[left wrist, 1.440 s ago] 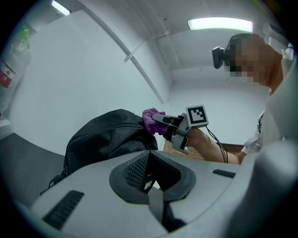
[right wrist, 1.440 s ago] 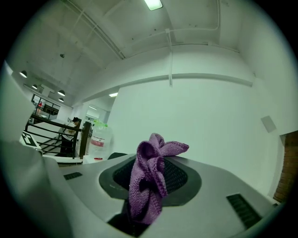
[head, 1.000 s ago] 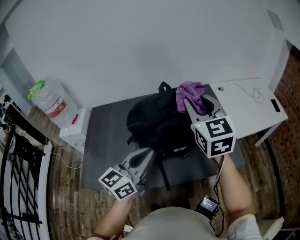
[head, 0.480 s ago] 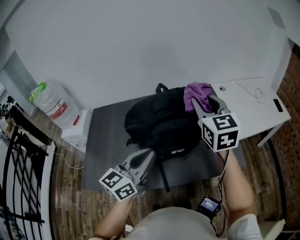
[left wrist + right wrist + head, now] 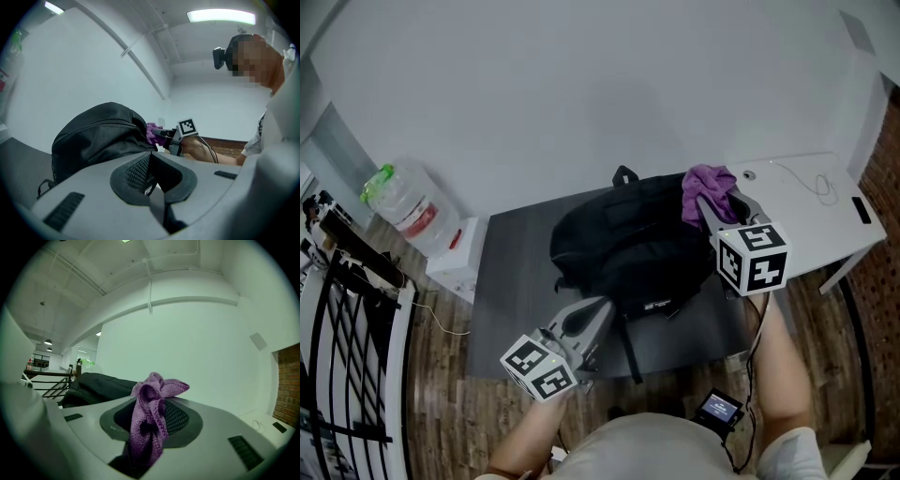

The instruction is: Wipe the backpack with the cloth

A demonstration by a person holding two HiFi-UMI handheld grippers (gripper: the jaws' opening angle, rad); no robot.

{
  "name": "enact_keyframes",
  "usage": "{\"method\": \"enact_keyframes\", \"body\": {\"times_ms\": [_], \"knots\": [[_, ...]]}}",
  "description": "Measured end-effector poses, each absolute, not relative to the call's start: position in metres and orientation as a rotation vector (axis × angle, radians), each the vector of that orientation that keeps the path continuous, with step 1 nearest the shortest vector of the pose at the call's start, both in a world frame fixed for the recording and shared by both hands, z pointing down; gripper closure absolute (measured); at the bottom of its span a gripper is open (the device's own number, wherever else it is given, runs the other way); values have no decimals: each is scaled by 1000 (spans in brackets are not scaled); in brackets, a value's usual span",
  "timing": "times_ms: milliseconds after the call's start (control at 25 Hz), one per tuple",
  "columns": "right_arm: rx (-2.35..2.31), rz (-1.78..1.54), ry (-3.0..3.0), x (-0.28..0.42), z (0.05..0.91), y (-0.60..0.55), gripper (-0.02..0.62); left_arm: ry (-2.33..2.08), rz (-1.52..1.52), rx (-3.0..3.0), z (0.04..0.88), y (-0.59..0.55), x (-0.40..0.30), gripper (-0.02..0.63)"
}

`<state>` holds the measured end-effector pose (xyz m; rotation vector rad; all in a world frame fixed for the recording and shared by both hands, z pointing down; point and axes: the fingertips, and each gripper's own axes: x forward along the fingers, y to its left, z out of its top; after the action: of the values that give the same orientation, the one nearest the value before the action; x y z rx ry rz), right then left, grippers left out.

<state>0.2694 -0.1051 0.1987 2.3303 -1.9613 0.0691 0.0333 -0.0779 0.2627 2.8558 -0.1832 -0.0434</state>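
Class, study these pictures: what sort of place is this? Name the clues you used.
Probably an indoor workroom or studio rather than a lived-in home. Clues: a bare white wall, a white desk near a grey floor mat laid on wood planks, and a strip light on an unfinished ceiling.

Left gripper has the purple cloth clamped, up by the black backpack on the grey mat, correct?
Not quite. The cloth is clamped in the right gripper, not the left; the right gripper view shows it between those jaws. The left gripper is shut with no cloth in it. The rest holds: the cloth is up by the black backpack on the grey mat.
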Motion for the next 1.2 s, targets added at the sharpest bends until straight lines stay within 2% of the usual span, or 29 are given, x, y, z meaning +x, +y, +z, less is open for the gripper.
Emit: {"method": "enact_keyframes", "body": {"times_ms": [360, 800, 960, 1200], "knots": [[2388, 96, -1911, 292, 204, -90, 465, -206, -46, 2856, 261, -84, 23, 601], [2535, 185, -1598, 352, 232, -44, 465, -188, -62, 2848, 263, -83, 14, 601], [2547, 86, -1611, 337, 214, -32, 465, -185, -71, 2841, 264, -84, 10, 601], [2435, -165, -1716, 269, 166, -38, 465, -185, -95, 2848, 264, -84, -1, 601]]}}
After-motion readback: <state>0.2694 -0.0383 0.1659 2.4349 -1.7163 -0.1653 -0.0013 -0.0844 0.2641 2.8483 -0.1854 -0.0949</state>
